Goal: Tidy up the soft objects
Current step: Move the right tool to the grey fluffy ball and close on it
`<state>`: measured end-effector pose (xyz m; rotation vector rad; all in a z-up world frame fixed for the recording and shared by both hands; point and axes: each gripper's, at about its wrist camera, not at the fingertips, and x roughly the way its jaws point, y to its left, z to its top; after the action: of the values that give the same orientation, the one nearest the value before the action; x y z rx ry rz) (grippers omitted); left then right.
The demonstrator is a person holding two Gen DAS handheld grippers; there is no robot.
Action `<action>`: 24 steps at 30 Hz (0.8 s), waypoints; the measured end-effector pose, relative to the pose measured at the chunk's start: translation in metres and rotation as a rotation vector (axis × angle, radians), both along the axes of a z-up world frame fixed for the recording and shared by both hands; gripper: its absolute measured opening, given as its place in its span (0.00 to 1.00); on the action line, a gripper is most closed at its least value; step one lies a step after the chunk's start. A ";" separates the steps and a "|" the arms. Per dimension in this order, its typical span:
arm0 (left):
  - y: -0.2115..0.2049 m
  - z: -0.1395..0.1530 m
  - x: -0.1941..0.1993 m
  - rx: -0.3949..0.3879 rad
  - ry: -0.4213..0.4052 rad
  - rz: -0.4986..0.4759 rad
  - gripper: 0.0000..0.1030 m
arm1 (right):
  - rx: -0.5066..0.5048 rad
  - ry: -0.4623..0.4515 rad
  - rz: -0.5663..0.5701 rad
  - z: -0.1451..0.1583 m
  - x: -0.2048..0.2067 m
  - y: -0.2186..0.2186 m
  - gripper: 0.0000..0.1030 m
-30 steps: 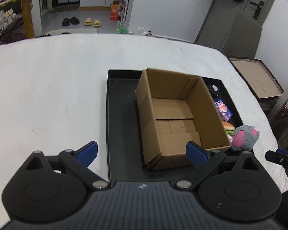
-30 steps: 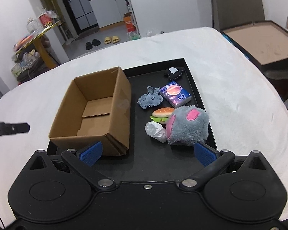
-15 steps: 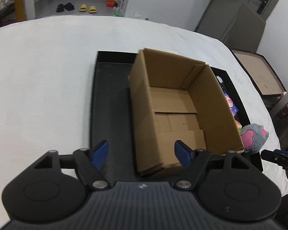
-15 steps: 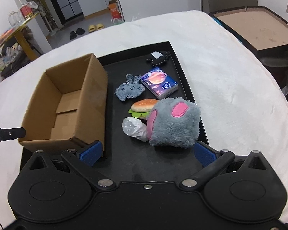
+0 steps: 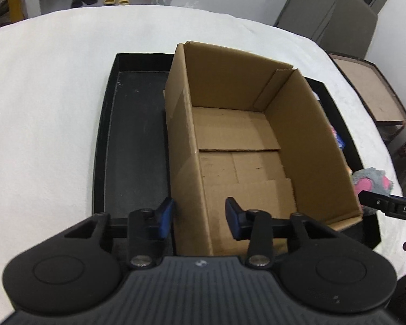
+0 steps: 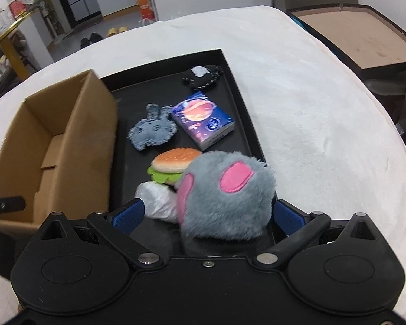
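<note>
The left gripper [image 5: 199, 218] sits at the bottom of its picture, and its blue fingers [image 5: 165, 216] are closing on the near left wall of the cardboard box [image 5: 238, 146]. The wall is between them, but the pads do not look pressed on it yet. The box is empty and stands in the black tray [image 5: 134, 140] on the white desk [image 5: 43, 103].

The right gripper [image 6: 207, 215] is low in its picture with its fingers spread wide around the fluffy gray toy [image 6: 227, 195]. They are not squeezing it.

What could go wrong? If the left fingers pinch only the thin wall, the box could bend or tip when something drops in. The gray toy is big and squishy, so it could slip out of a loose grab. The white crinkly bag [image 6: 157, 201] touches the toy and lies just beside the left finger, so it might get caught too. The burger toy [image 6: 173, 165] is touching the gray toy and could get bumped.
</note>
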<state>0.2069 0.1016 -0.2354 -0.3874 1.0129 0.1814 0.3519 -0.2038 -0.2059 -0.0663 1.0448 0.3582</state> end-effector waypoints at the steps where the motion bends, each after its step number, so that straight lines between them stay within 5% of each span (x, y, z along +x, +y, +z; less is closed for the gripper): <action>1: -0.001 -0.001 0.001 0.011 0.001 0.007 0.27 | -0.001 0.004 -0.005 -0.004 0.002 0.000 1.00; 9: 0.000 -0.008 0.000 0.046 0.008 0.088 0.18 | 0.006 -0.032 -0.015 -0.019 0.010 0.004 0.99; 14: 0.001 -0.007 -0.001 0.036 0.019 0.111 0.18 | 0.000 -0.082 -0.009 -0.014 0.008 0.008 0.68; 24: 0.009 -0.007 -0.005 -0.002 0.012 0.134 0.18 | 0.008 -0.097 0.013 -0.005 0.001 0.014 0.57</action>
<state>0.2018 0.1104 -0.2422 -0.4571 0.9996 0.3035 0.3532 -0.1900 -0.2108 -0.0830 0.9476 0.3677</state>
